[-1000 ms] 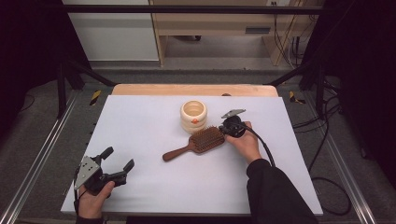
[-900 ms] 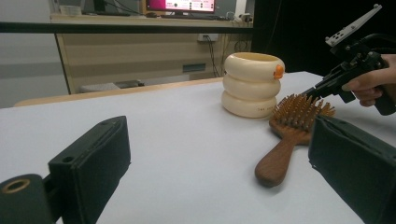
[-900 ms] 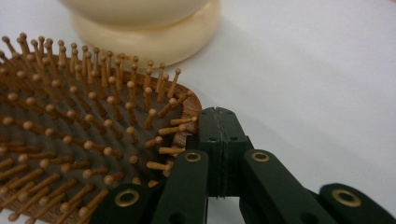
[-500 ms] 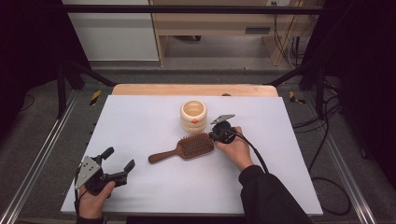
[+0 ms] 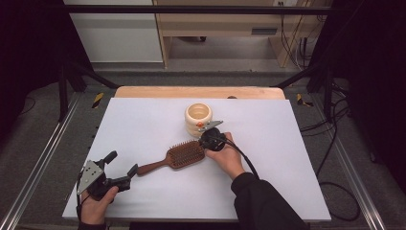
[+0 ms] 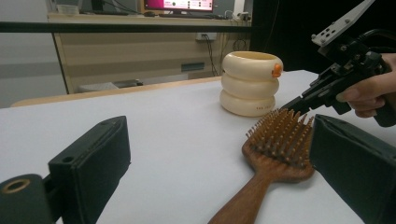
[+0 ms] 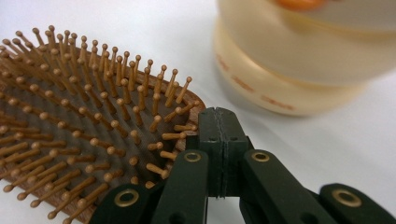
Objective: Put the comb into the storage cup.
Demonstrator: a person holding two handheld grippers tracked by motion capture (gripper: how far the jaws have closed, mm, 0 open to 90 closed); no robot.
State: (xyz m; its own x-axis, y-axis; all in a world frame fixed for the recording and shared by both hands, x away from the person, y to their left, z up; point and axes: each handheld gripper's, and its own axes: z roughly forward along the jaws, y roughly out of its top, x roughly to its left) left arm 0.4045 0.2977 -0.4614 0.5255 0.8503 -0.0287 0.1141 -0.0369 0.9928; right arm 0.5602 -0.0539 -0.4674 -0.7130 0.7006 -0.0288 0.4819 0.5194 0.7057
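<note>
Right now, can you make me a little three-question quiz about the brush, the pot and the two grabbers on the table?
1. True or false: the jaws of the right gripper are pressed shut, with nothing between them.
2. What do the right gripper's tips rest against? A) the bristled head of the brown wooden paddle hairbrush B) the cream ribbed ring-shaped pot C) the white table
3. Fill in: the left gripper has its jaws ____, and the hairbrush handle points towards it.

Key: 1 true; 2 A; 3 open.
</note>
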